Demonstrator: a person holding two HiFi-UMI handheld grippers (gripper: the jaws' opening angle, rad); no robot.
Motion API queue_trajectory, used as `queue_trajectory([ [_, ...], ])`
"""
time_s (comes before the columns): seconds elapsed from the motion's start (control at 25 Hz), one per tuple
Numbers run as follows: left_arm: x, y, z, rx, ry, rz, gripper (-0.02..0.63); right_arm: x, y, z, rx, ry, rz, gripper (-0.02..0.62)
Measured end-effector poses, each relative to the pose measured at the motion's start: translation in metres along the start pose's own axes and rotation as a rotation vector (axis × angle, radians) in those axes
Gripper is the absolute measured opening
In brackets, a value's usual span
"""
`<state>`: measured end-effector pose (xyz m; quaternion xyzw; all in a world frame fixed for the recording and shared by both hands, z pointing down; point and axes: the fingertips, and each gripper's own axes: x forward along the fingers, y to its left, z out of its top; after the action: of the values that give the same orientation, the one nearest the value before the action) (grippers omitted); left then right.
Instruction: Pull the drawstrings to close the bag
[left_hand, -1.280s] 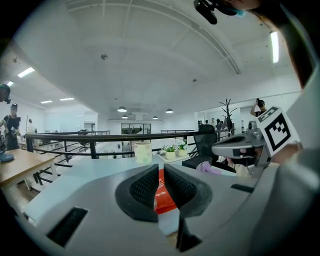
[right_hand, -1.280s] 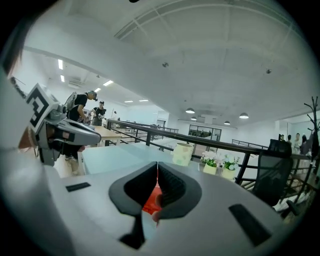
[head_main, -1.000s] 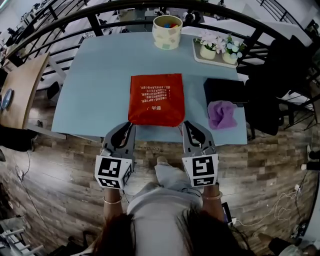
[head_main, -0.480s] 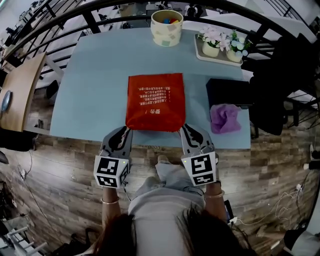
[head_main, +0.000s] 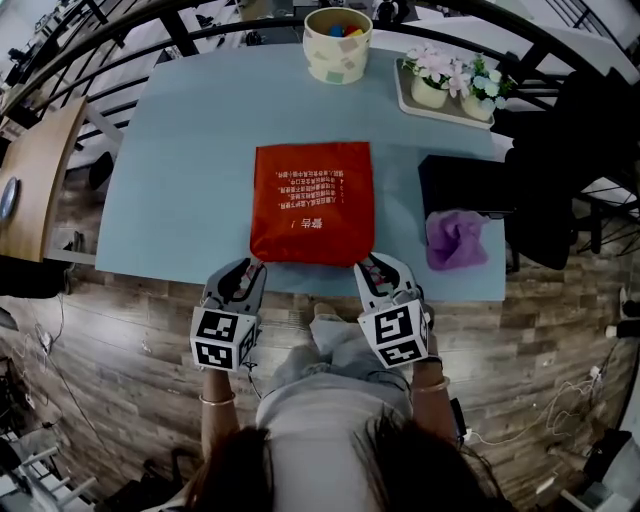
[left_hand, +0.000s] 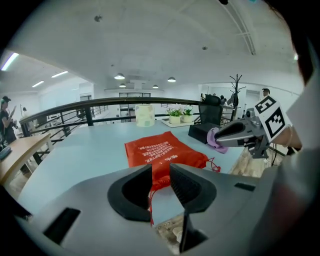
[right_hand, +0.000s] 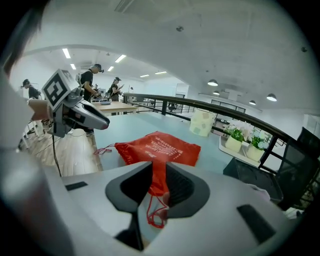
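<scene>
The red drawstring bag (head_main: 312, 203) lies flat on the light blue table (head_main: 180, 150), its mouth toward the near edge. My left gripper (head_main: 243, 276) sits at the bag's near left corner. In the left gripper view its jaws (left_hand: 160, 169) are opening, and the red cord (left_hand: 150, 202) hangs loose in the gap between them. My right gripper (head_main: 375, 270) is at the near right corner. Its jaws (right_hand: 159, 167) are shut on the red cord and bag corner, and a cord loop (right_hand: 157, 214) dangles below them.
At the far edge stand a patterned cup (head_main: 338, 40) and a tray of potted flowers (head_main: 450, 85). A black box (head_main: 462, 185) and a purple cloth (head_main: 455, 238) lie right of the bag. A railing rings the table. A wooden desk (head_main: 40, 170) is at the left.
Both grippers have drawn back slightly toward the table's near edge. The left jaws have parted around the cord. The bag has stayed in place.
</scene>
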<state>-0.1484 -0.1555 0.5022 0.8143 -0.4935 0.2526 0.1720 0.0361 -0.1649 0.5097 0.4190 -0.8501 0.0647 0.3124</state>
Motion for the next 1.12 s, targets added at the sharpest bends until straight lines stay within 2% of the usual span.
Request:
queue_trajectory([
  [0.52,0.027,0.007,-0.049,-0.028,0.159,-0.043,0.144,0.028,0.011,-0.042,-0.062,0.158,0.054,0.11],
  [0.88,0.043,0.009,-0.072,-0.002,0.257,-0.055,0.161,0.041,0.015,-0.073,-0.127,0.267,0.062,0.12],
  [1.12,0.052,0.018,-0.089,0.029,0.318,-0.031,0.161,0.05,0.014,-0.085,-0.127,0.311,0.056,0.12],
])
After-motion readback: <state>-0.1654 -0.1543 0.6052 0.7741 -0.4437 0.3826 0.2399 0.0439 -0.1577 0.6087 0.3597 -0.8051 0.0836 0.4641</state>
